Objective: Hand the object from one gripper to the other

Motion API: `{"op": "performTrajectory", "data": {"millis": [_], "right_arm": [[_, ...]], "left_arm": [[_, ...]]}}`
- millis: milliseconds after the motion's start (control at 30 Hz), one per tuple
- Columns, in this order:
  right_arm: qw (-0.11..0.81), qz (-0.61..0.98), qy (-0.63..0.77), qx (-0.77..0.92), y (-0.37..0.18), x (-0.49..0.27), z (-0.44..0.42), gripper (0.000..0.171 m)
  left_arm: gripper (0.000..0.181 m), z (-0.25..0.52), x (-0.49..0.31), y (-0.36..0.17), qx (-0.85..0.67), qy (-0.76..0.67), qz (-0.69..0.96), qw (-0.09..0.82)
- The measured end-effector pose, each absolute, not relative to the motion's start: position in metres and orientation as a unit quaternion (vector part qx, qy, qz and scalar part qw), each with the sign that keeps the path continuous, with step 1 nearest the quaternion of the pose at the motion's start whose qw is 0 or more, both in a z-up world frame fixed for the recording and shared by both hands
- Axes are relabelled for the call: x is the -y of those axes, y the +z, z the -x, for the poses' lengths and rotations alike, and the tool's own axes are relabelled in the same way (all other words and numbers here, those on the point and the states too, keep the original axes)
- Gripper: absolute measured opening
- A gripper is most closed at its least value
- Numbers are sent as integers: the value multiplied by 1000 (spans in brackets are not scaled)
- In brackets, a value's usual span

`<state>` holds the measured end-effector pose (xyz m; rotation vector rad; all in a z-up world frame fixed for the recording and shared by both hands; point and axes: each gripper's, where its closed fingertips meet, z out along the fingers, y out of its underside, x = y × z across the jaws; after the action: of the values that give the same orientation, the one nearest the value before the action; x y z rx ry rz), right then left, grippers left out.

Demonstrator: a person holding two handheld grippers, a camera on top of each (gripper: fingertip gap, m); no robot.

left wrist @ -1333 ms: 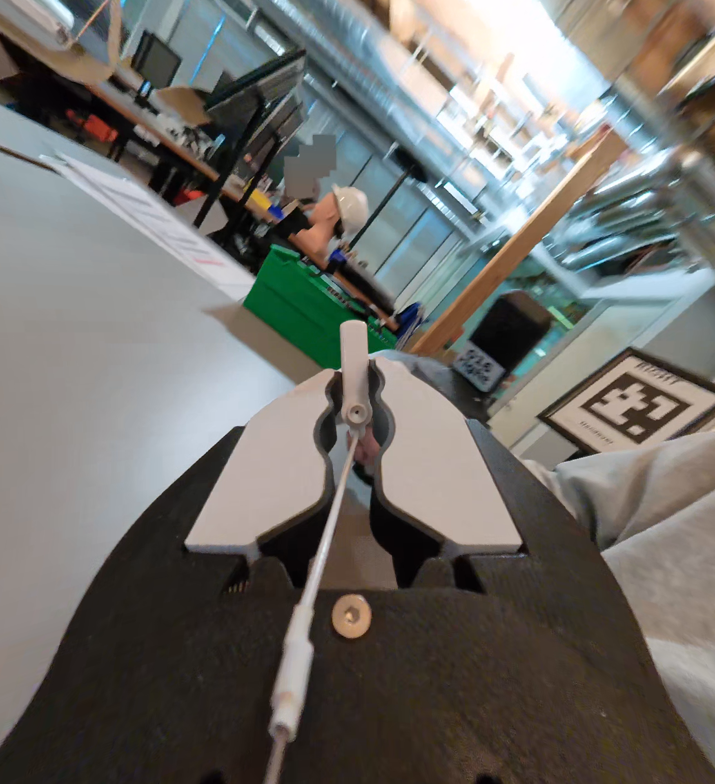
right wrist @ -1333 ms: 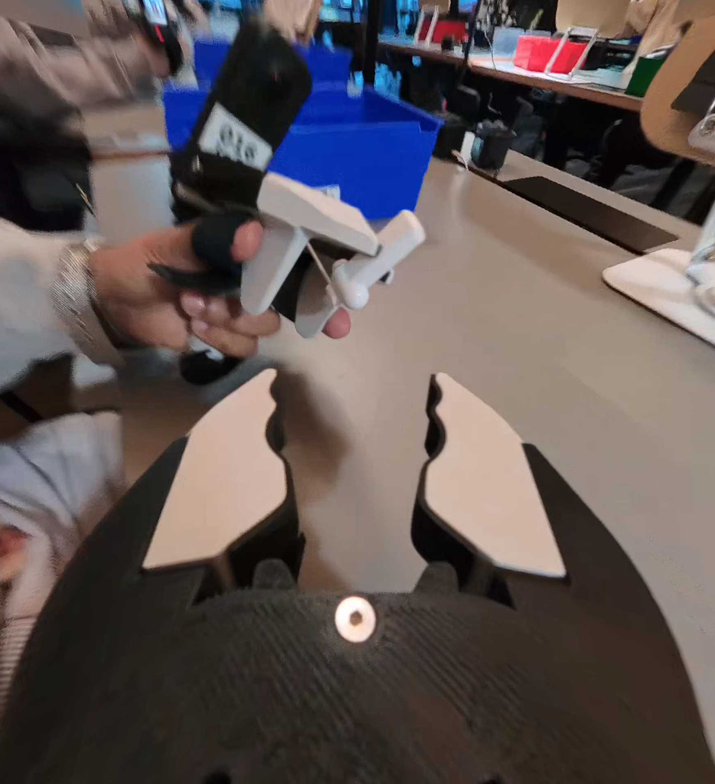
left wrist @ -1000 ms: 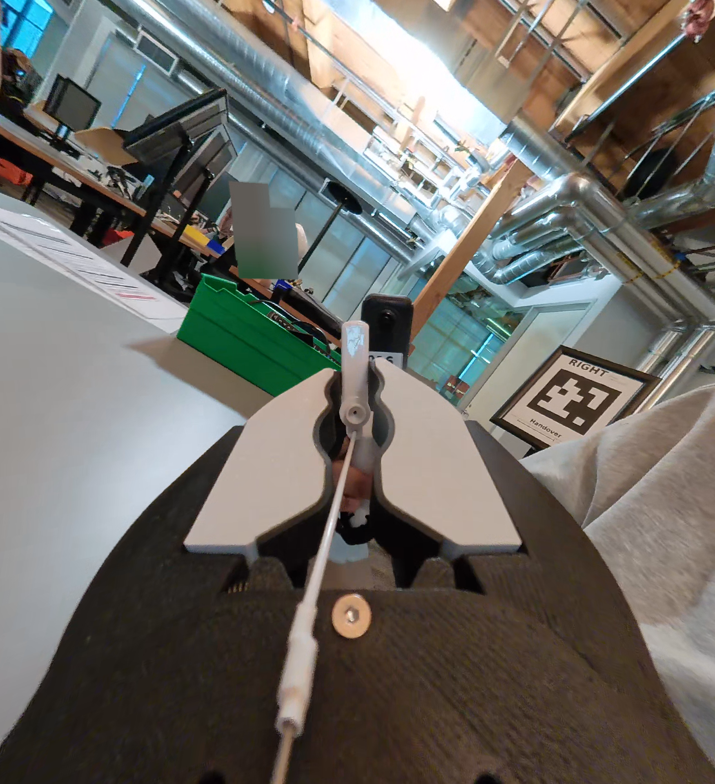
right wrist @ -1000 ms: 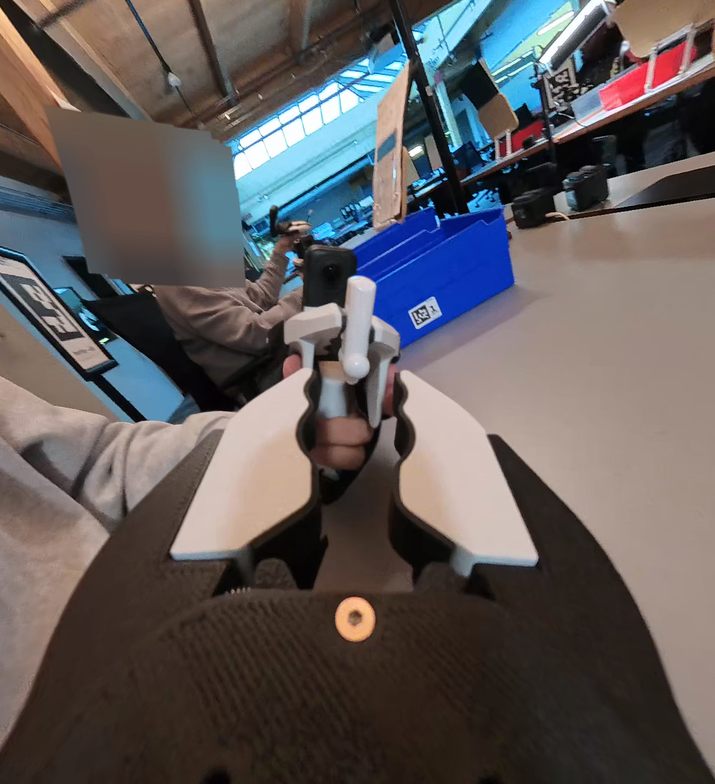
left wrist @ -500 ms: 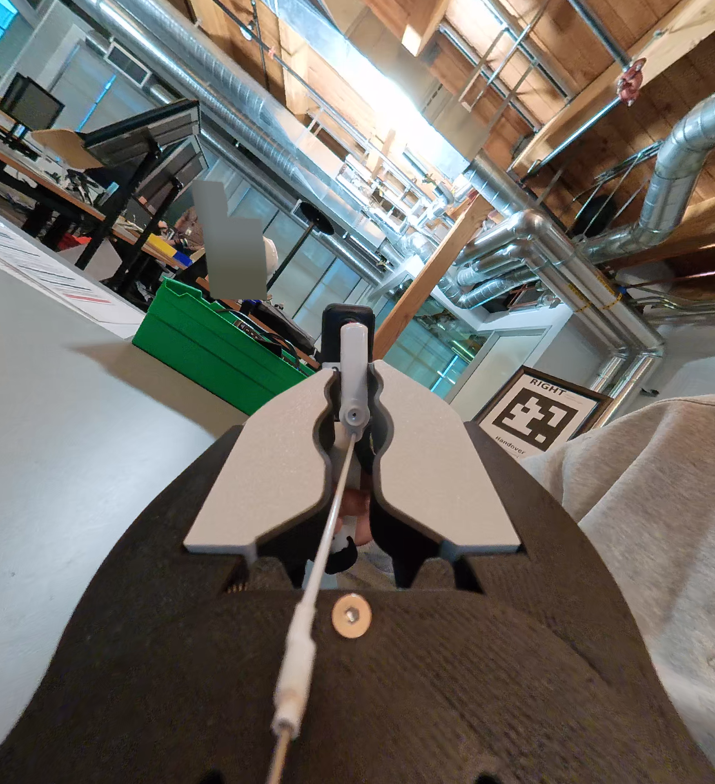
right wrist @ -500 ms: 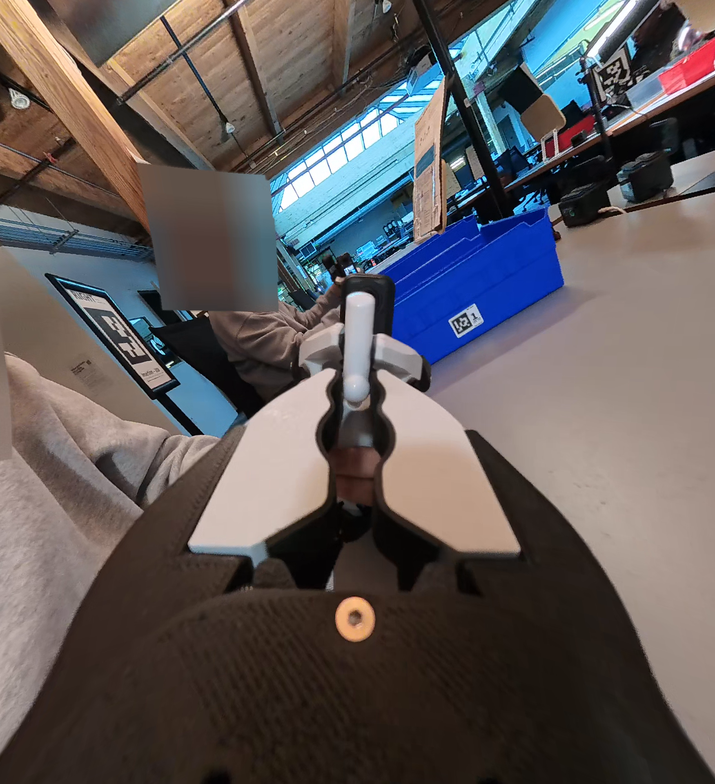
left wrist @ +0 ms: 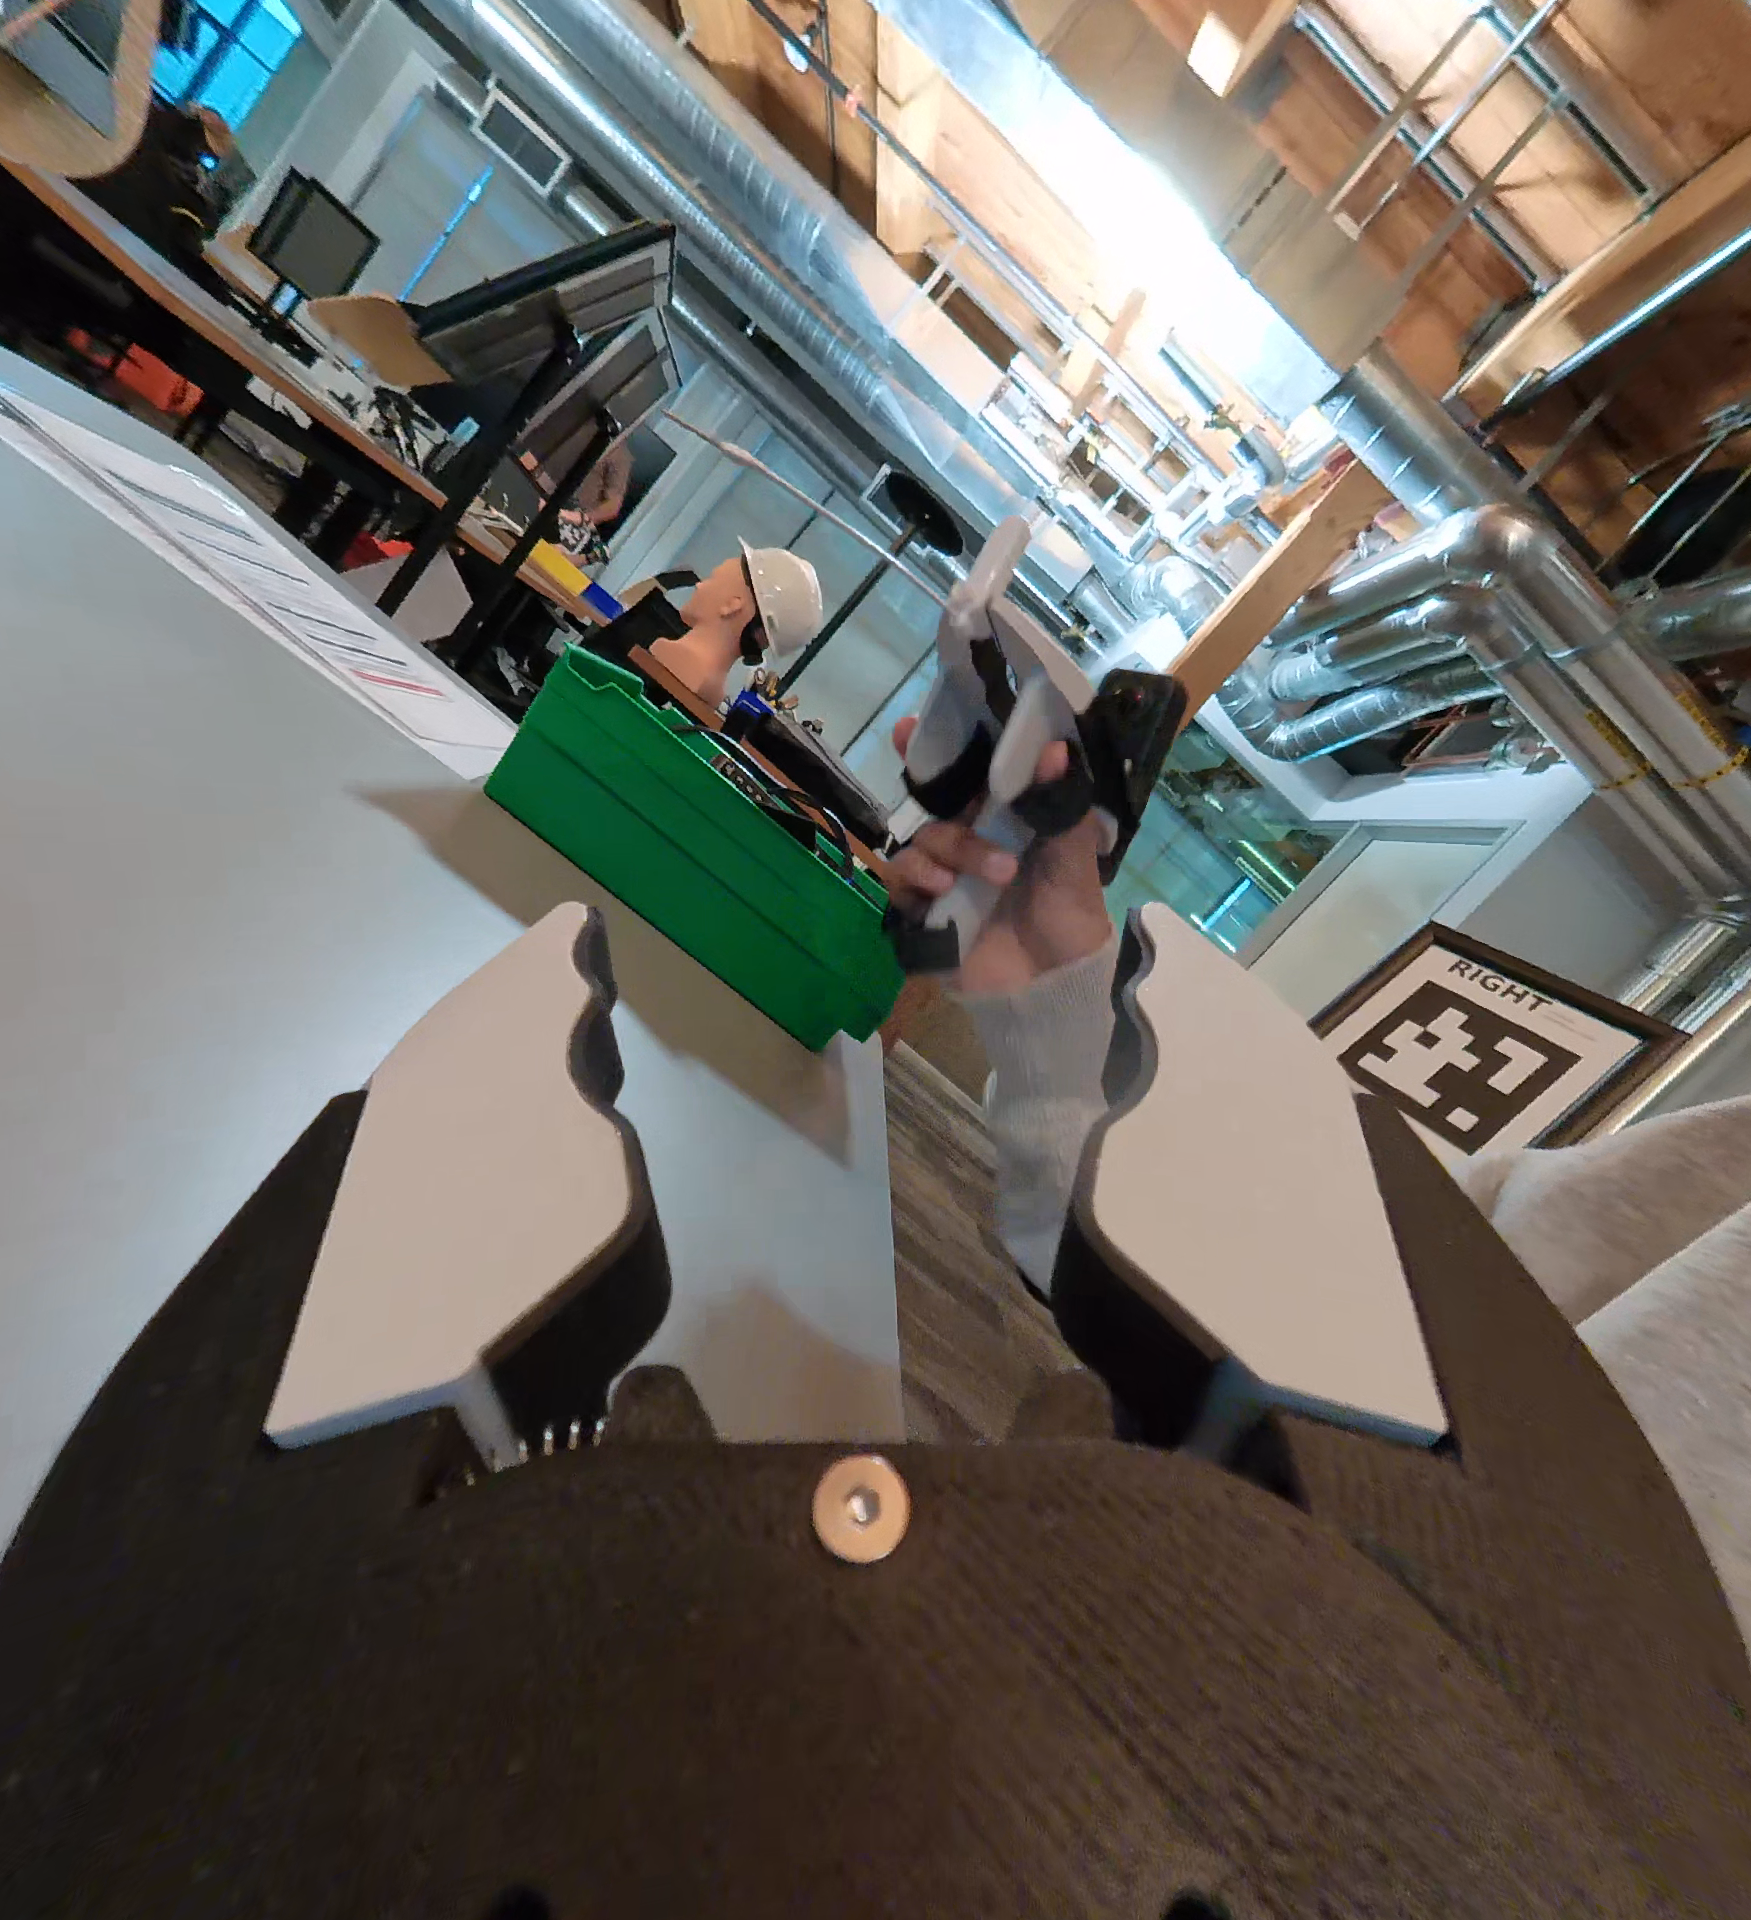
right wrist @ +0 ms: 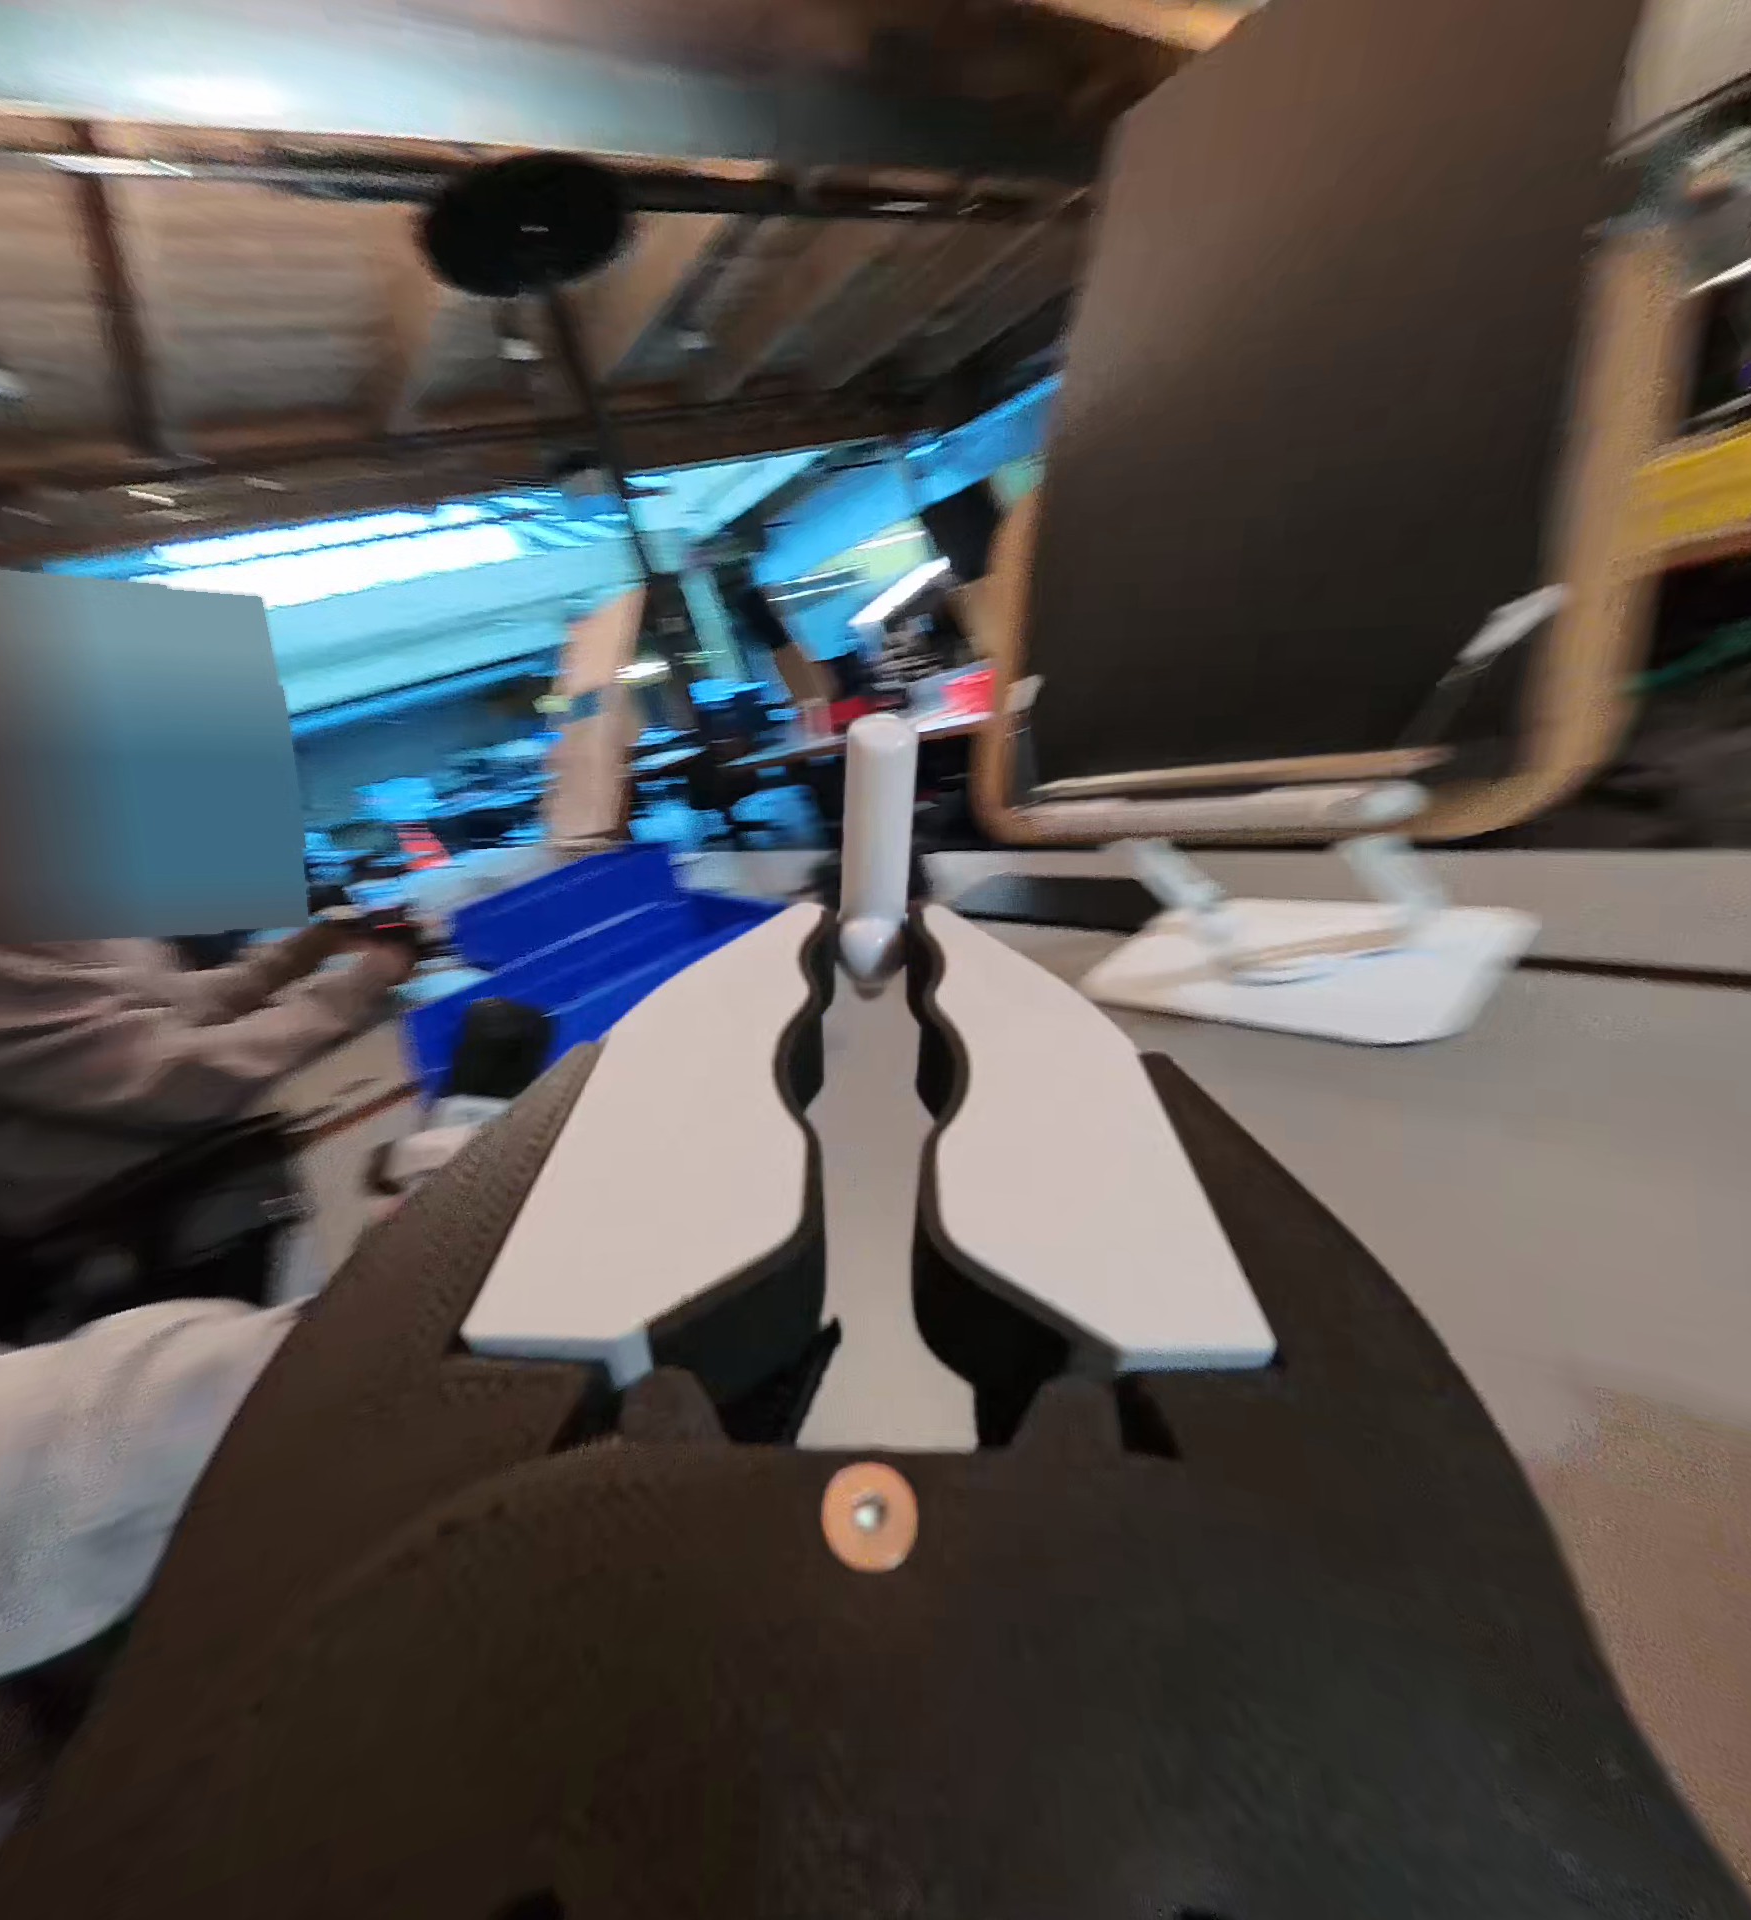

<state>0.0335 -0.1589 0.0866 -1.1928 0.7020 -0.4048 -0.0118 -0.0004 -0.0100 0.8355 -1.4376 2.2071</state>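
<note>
The object is a white stick-shaped handle (right wrist: 876, 800) with a thin rod on one end. My right gripper (right wrist: 871, 925) is shut on it, and the handle stands up past the fingertips. The right wrist view is blurred. My left gripper (left wrist: 860, 925) is open wide and empty above the grey table (left wrist: 123, 935). In the left wrist view the right gripper (left wrist: 1001, 644) shows farther off, held in a hand, a gap away from the left fingers. It carries the white object (left wrist: 985, 571), whose thin rod points up and to the left.
A green bin (left wrist: 684, 821) stands on the table beyond the left gripper. A blue bin (right wrist: 580, 935) and a white stand (right wrist: 1307, 966) holding a dark panel sit ahead of the right gripper. A framed marker sign (left wrist: 1453, 1049) and a grey sleeve (left wrist: 1681, 1299) are on the right. My right fingertips sit around 20 centimetres from my left ones.
The left gripper has opened and let go of the white object. The right gripper, shut on it since half a second ago, has drawn away with it and swung round.
</note>
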Motion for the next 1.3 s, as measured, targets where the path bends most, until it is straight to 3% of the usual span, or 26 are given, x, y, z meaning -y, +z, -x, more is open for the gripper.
{"op": "performTrajectory", "data": {"millis": [167,300,500,533,700,867,1067,1200,1300], "right_arm": [[614,529,-396,-432,94,306,-49,13],[554,503,-431,-505,70,375,-48,13],[460,540,-416,-568,22,403,-59,13],[442,553,-408,-577,14,403,-61,24],[446,544,-433,-563,29,404,-58,40],[523,516,-446,-511,75,380,-47,34],[598,554,-409,-410,115,291,-38,33],[633,618,-327,-333,100,191,-31,25],[630,681,-247,-282,54,110,-21,22]], "left_arm": [[87,16,6,-13,518,777,-292,206],[85,16,5,-13,514,777,-295,211],[84,16,6,-13,516,776,-294,213],[84,17,7,-14,517,775,-294,213],[82,16,5,-14,516,775,-296,212],[79,13,2,-13,509,777,-301,215],[77,14,3,-14,525,773,-295,198],[70,13,2,-14,548,768,-286,166],[59,14,-1,-13,569,762,-275,142]]}}
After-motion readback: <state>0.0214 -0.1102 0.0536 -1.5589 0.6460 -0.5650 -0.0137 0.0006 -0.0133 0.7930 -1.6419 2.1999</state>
